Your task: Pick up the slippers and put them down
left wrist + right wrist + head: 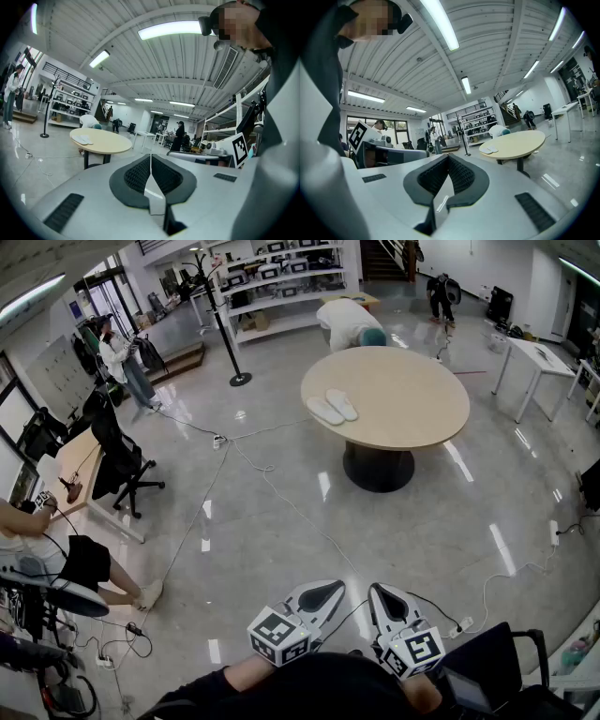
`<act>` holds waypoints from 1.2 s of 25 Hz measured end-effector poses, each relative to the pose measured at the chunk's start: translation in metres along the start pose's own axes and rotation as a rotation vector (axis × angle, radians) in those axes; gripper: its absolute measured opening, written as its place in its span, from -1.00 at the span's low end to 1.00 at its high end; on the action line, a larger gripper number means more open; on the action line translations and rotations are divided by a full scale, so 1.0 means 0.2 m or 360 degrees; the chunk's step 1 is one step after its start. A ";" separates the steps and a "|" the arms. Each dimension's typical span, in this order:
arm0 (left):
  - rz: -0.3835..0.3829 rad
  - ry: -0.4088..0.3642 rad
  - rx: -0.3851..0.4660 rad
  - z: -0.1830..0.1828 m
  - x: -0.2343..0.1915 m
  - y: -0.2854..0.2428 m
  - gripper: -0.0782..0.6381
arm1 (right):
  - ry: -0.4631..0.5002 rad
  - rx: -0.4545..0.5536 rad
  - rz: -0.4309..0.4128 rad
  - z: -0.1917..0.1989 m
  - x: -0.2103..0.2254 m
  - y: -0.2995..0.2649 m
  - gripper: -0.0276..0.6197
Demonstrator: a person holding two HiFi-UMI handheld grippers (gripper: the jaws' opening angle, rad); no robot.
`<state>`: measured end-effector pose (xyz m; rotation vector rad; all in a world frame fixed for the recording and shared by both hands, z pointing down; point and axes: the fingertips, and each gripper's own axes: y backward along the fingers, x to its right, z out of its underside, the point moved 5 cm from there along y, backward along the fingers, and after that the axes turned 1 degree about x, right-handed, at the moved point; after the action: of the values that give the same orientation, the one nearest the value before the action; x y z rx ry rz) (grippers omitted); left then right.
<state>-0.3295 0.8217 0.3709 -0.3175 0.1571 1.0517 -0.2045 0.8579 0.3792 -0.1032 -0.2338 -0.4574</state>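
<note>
Pale wood tops the round table [412, 390], which stands on a dark central foot on the glossy grey floor [281, 549]. The two white slippers [332, 408] lie flat on the left part of the tabletop, side by side and close to its edge (whether they touch each other is too small to tell). Nothing else shows on the tabletop.

Both claws sit at the bottom of the head view, close to the person's body and well apart from the table. The left gripper [325, 595] has its jaws pressed together with nothing between them; its own view shows the two dark ribbed pads meeting along one line. The right gripper [382, 599] is the same, jaws together and empty. Each carries its cube [278, 635] with square markers at the rear.

Behind the table a person [349, 322] in a white top bends forward. A black coat stand [221, 324] rises to the left of that person, with white shelves [281, 282] beyond. A thin cable [281, 495] runs across the floor between the table and a black office chair [127, 465] at the left.
</note>
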 end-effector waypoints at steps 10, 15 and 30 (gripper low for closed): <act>-0.0011 0.0014 -0.0059 0.00 -0.02 -0.17 -0.72 | -0.0067 0.0012 0.0003 0.02 0.16 -0.01 -0.89; 0.0065 0.0033 -0.0055 -0.03 -0.11 -0.33 -0.72 | -0.0115 0.0056 0.0065 0.00 0.30 -0.08 -0.89; 0.0359 0.0141 0.0112 -0.44 -1.15 -0.84 -0.71 | -0.0040 -0.0004 0.0325 -0.20 0.70 -1.10 -0.89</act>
<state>-0.2941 0.5254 0.3818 -0.2875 0.3146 1.2527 -0.1726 0.5967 0.3848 -0.1339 -0.2445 -0.2533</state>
